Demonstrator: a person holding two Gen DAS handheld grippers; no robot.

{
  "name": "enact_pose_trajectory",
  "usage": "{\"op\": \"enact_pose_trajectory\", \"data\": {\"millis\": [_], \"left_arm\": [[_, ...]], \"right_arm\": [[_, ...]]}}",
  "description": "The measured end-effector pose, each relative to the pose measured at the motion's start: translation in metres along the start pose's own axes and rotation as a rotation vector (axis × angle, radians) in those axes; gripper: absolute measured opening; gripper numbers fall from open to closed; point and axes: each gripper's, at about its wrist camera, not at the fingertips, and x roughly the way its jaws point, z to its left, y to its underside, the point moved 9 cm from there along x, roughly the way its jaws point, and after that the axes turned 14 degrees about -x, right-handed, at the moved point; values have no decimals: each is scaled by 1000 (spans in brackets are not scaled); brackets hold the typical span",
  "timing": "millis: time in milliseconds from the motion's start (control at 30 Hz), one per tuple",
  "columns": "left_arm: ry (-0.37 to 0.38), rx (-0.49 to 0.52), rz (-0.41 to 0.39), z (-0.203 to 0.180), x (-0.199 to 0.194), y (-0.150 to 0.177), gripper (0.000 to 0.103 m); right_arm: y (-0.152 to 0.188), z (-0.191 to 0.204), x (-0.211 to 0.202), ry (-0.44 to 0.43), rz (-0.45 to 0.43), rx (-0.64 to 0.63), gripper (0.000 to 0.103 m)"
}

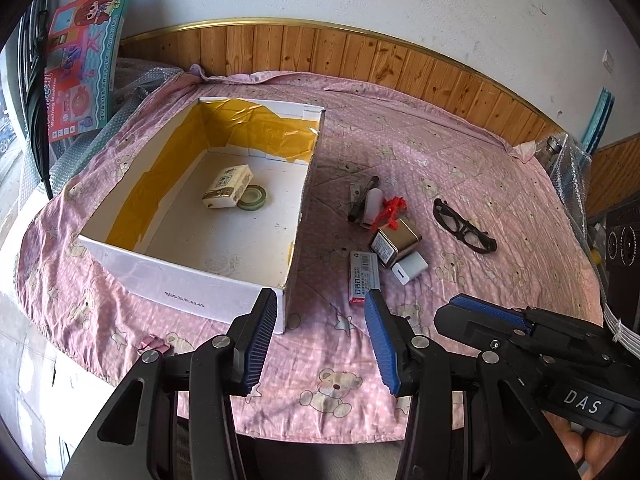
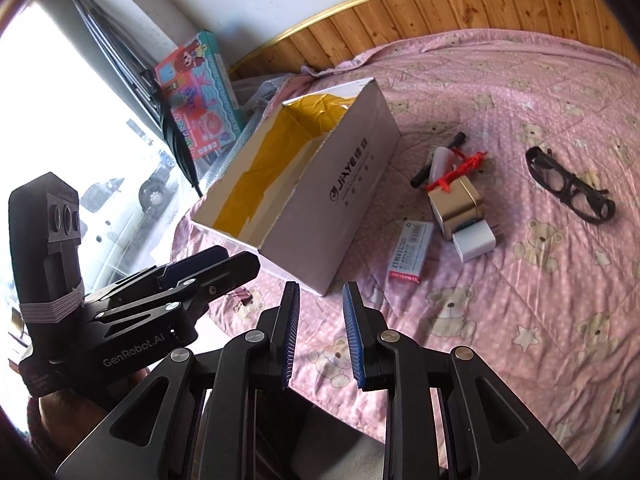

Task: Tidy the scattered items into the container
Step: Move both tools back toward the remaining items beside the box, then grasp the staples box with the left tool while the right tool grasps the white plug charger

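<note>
Both grippers hover empty over the near edge of the pink bedspread (image 1: 328, 364), with the white box (image 1: 208, 284) and the loose items ahead of them.

The left gripper (image 1: 320, 336) has its jaws spread wide, gripping nothing; the box's near right corner sits just beyond its left finger, and a small staple box (image 1: 363, 276) lies just past its right finger. The right gripper (image 2: 320, 332) is likewise parted and empty, with the box corner just ahead. Inside the box lie a tissue pack (image 1: 228, 186) and a tape roll (image 1: 253, 197), touching. To the right of the box, a pen (image 1: 362, 199), white tube (image 1: 372, 207), red string (image 1: 393, 210), metal tin (image 1: 395, 242) and white charger (image 1: 409, 267) lie clustered, with black glasses (image 1: 464, 226) apart, further right.
</note>
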Motion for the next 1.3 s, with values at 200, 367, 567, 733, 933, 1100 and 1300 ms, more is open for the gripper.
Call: {"op": "enact_pose_trajectory", "data": {"millis": [200,367,567,733,933,1100,1300], "left_arm": [[20,52,49,-24,19,17,47],[22,84,96,-40,43,27,47],[6,94,153,-48,80,32,47],[3,76,197,-51,111,31,51],[-31,65,238,-48,151,29,53],[-40,43,269,-41,176,30,53],[-54,69,266,-37,193,36,53]], "right_arm": [[18,-33,-3,34,6,66,25],[25,-68,4,104,22,108,32],[23,-103,21,169,55,106,37],[16,-124,44,195,95,83,42],[7,-142,72,211,140,33,47],[7,-150,92,198,181,-18,49],[15,-158,113,183,215,-36,51]]}}
